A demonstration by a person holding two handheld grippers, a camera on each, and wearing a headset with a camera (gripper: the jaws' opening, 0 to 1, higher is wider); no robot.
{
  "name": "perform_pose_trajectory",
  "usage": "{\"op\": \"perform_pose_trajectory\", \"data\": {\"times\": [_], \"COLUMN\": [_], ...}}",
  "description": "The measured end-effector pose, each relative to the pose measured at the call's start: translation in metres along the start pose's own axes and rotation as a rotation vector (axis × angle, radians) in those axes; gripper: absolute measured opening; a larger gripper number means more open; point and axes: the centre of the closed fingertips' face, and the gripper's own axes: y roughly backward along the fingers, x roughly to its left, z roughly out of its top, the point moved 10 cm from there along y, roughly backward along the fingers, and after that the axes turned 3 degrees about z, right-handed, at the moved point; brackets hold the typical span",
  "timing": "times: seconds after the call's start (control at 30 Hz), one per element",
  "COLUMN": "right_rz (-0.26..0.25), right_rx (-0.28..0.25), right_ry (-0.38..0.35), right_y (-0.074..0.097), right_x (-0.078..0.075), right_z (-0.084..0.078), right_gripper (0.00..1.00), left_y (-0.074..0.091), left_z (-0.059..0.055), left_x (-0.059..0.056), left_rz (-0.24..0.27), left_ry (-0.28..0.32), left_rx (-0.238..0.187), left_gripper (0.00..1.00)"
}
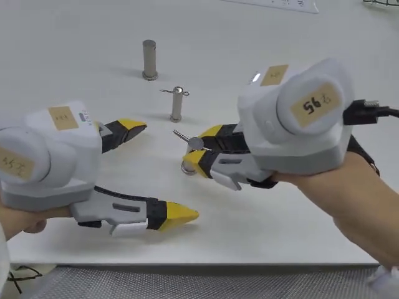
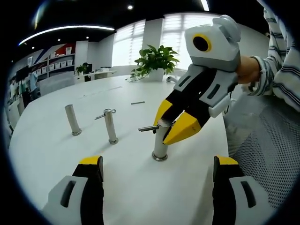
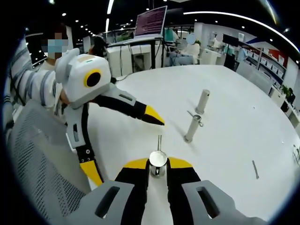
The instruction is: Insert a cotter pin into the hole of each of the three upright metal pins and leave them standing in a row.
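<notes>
Right tongs (image 1: 204,146): held by the right hand (image 1: 336,187) from below and behind, forearm entering from the lower right. The body is level and points left across the desk (image 1: 280,237). The jaws are drawn nearly together at the top of the near pin (image 2: 160,145) and clamp the rear end of a cotter pin (image 2: 146,128). Its stem sticks out of the pin's far side, level with the hole near the top. The near pin stands upright on its base.

Left tongs (image 1: 156,169): held low at the left by the left hand (image 1: 25,219), body level, pointing right. The jaws are spread wide and grip nothing. The near pin stands ahead of them, apart from both tips.

Middle pin (image 1: 177,106): upright, just beyond the near pin, with a second cotter pin (image 1: 169,91) through its top.

Far pin (image 1: 149,59): upright, further back, top bare. The three pins form a row.

A loose cotter pin (image 3: 254,169) lies flat on the desk, well apart from the row.
</notes>
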Motion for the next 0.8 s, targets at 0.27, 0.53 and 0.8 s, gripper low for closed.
{"op": "perform_pose_trajectory", "data": {"times": [0.27,0.53,0.8], "right_rz": [0.006,0.014,0.047], "right_rx": [-0.005,-0.019,0.004], "right_ry": [-0.020,-0.023,0.047], "right_y": [0.000,0.001,0.003], "right_x": [-0.001,-0.002,-0.009], "right_z": [0.000,-0.002,-0.001], "right_gripper": [0.15,0.14,0.13], "left_y": [0.005,0.008,0.012], "left_z": [0.000,-0.002,-0.002], "left_x": [0.000,0.001,0.001], "left_rz": [0.001,0.017,0.022], "left_ry": [0.022,0.030,0.033], "left_rx": [-0.007,0.003,0.001], "left_gripper": [0.99,0.99,0.99]}}
